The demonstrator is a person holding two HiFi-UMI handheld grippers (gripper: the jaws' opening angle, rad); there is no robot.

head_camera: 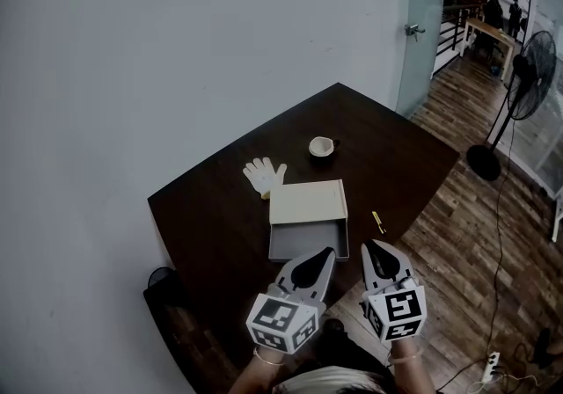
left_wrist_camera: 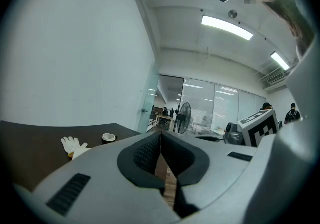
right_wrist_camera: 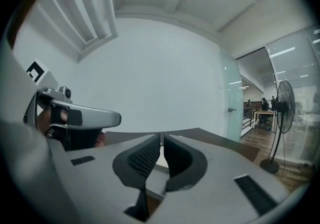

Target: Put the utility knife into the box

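The open box (head_camera: 303,237), a grey tray with its cream lid (head_camera: 308,201) propped behind it, lies near the front of the dark table (head_camera: 211,207). The utility knife (head_camera: 378,222), small and yellow, lies on the table just right of the box. My left gripper (head_camera: 330,251) hovers at the tray's near right corner; its jaws (left_wrist_camera: 161,134) meet with nothing between them. My right gripper (head_camera: 369,244) hangs beside it, just short of the knife. Its jaws (right_wrist_camera: 162,136) stand a narrow slit apart and hold nothing.
A white glove (head_camera: 263,175) lies behind the box to the left, and a small cup (head_camera: 322,147) stands further back. A standing fan (head_camera: 528,76) is on the wooden floor to the right, with cables near it. A dark object (head_camera: 163,282) sits by the table's left front corner.
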